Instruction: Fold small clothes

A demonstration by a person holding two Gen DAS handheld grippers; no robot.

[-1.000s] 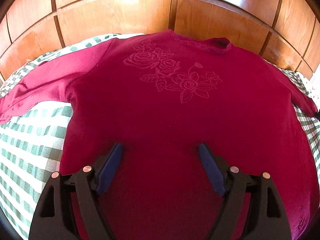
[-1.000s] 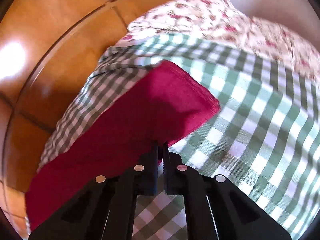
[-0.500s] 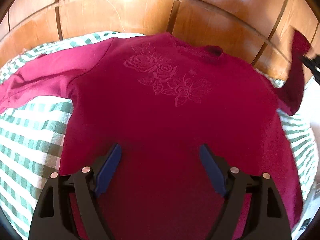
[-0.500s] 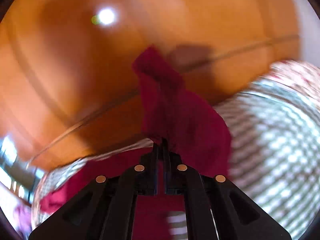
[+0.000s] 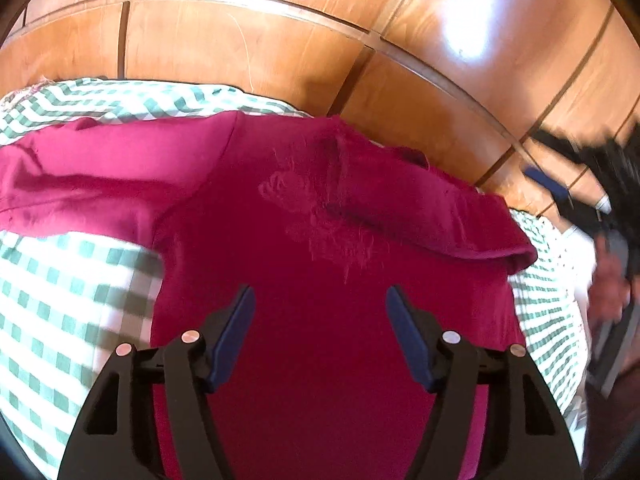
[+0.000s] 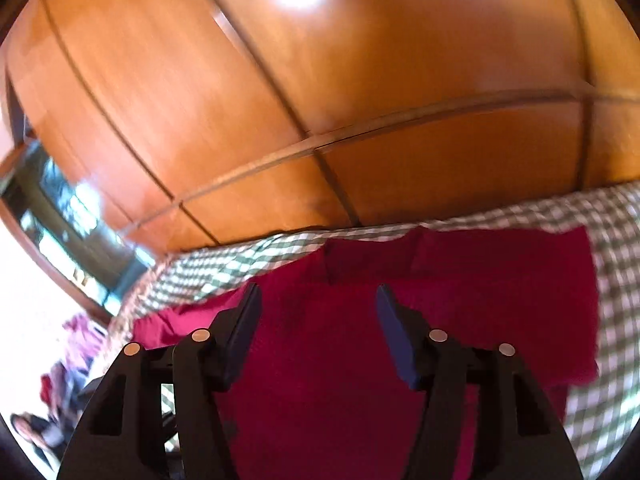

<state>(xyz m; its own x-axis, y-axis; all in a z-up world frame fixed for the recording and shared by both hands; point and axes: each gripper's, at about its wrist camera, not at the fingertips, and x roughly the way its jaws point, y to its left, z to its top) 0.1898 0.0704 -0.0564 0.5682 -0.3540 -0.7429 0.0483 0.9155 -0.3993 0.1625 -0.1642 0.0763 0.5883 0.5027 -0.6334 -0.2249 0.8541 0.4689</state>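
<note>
We see the crimson sweater [image 5: 304,280] spread flat on the green checked cover [image 5: 60,300] of the bed, its neckline toward the edge that meets the wooden panelling [image 5: 240,40]. One sleeve [image 5: 420,216] lies folded across the chest; the other stretches out along the far edge. Our left tool [image 5: 320,300] hangs over the sweater's lower body, jaws apart and closing, with nothing between them. Our right tool [image 6: 318,300] hangs above the cloth near the neckline, jaws opening, with nothing between them either.
</note>
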